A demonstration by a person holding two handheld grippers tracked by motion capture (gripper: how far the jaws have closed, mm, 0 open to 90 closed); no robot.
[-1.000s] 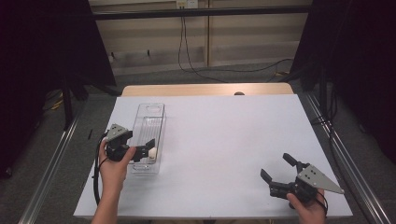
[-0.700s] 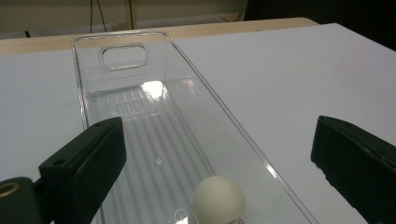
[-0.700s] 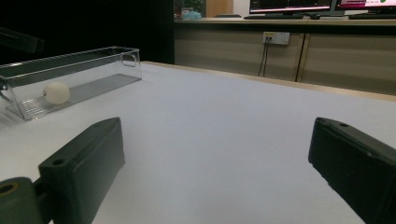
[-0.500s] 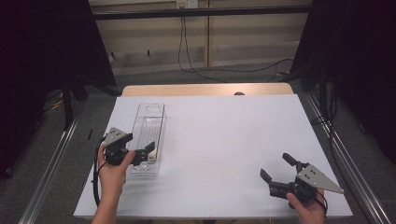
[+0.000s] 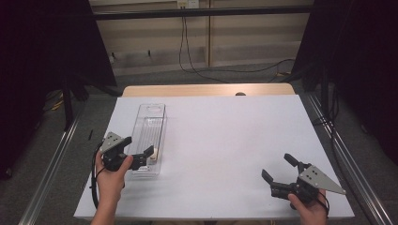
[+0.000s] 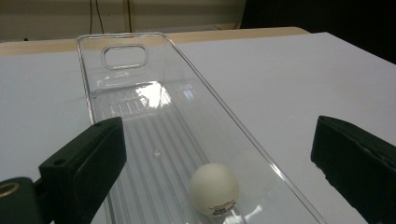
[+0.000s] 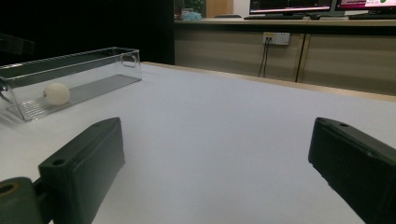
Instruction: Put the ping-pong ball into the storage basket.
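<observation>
ball: white ping-pong ball (image 6: 214,188) is lying in the clear tray (image 5: 141,125) at its near end, over by the tabletop's front-left corner, nothing gripping it

left gripper: my left gripper (image 5: 143,158) sits at the tray's near end, jaws spread wide with nothing between them, ball just ahead and below

how I'd do it: looks like the drop is done, so I'd lift straight up and back, keeping the jaws off the tray wall so it doesn't skid

left hand: hand (image 5: 110,176) low, forearm in from the front edge

right gripper: right gripper (image 5: 280,173) parked near the front-right corner, jaws wide apart, empty, angled toward the tray
</observation>
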